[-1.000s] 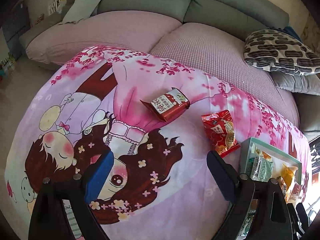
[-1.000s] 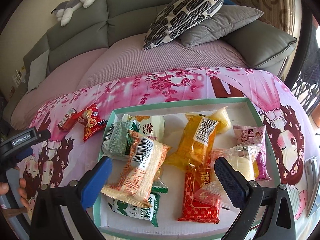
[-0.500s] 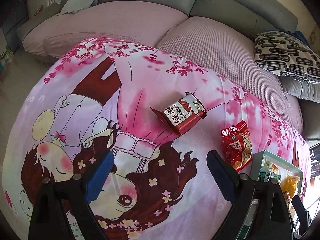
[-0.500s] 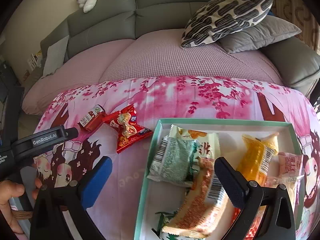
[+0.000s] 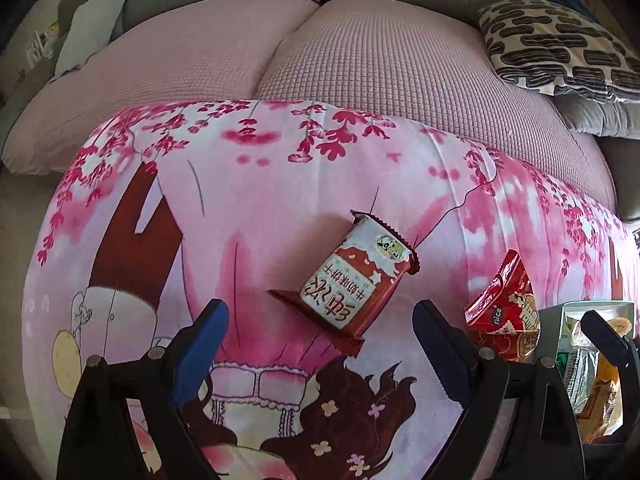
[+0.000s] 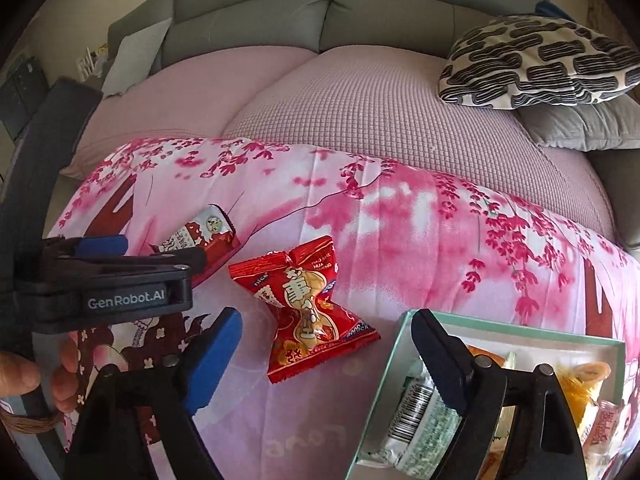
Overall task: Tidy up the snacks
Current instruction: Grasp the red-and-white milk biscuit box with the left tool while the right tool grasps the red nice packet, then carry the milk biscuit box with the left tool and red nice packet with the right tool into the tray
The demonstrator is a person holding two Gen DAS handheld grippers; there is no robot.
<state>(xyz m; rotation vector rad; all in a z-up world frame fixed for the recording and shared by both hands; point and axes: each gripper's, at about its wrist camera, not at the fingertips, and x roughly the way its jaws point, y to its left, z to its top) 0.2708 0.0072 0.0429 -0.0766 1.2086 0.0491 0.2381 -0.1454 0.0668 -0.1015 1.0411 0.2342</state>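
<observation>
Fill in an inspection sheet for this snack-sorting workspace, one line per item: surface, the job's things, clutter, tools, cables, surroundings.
Surface: pink cartoon-print cloth spread in front of a sofa.
Job's things: brown-and-white packet and red packet lie loose on the cloth, apart from each other; box at the right holds several more packets.
Clutter: nothing seen.
Tools: left tool open, poised over the brown-and-white packet; right tool open, its jaws have just been closing, red packet below it, not gripped.
Cables: nothing seen.
Surroundings: grey sofa with pink seat cover, patterned pillow, grey pillow.
</observation>
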